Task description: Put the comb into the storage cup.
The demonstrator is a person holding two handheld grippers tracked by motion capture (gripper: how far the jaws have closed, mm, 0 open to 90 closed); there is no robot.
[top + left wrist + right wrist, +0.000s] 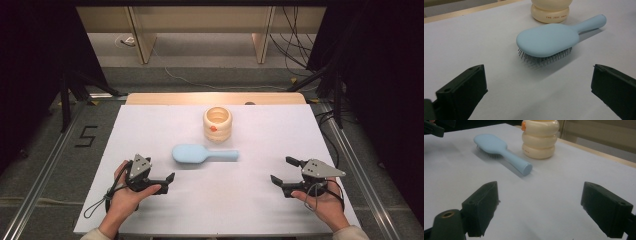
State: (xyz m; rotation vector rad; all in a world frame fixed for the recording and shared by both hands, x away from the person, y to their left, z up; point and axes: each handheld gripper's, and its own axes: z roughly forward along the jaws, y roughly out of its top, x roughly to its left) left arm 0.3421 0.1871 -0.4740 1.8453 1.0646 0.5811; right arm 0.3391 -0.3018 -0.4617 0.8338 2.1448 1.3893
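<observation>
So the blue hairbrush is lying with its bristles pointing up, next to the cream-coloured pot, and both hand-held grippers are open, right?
Not quite: the blue hairbrush lies bristles down, smooth back up, as the left gripper view shows. The rest holds: it sits next to the cream-coloured pot, and the left hand-held gripper and right hand-held gripper are both open.

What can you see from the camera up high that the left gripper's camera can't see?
High view alone: both hands, the left gripper and right gripper whole, the cream holder's open top, the floor and cables. Left gripper view alone: the brush's bristles pointing down, small lettering on the holder's base. Both share the blue hairbrush lying on the white table in front of the holder.
</observation>
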